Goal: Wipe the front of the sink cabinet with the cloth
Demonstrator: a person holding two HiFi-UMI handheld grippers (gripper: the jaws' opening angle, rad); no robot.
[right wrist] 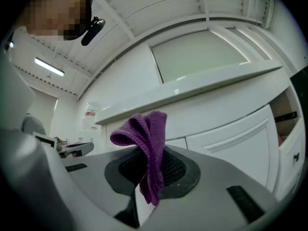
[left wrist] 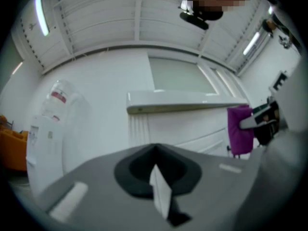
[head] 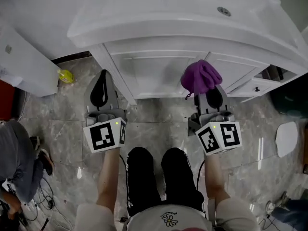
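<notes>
Right below me are my own legs (head: 159,177) in black trousers, standing on the grey marbled floor (head: 159,117). Both marker cubes sit just above my knees in the head view, one on each gripper.

My left gripper (head: 102,81) has its jaws pressed together with nothing between them; its own view shows the two tips meeting in a thin line. It hangs in the air in front of the left edge of the cabinet, clear of the white panels.

My right gripper (head: 211,96) is clamped on the purple cloth (head: 200,76). The knitted fabric is pinched between the jaws, bunches up into a loose fold above them and trails down a little below. From above, the bundle sits over the lower edge of the cabinet front (head: 154,69), between the central door panel and the right-hand one. I can't tell whether it is touching the surface or just short of it.

Further right, a small drawer with a dark knob (head: 257,89) and an open compartment (head: 272,73) show past the cabinet's corner. Over on the left, a yellow-green bottle (head: 66,76) lies on the floor by the wall.

Beyond it all, the white sink top (head: 159,23) overhangs the cabinet, its drain (head: 224,11) showing in the basin.
</notes>
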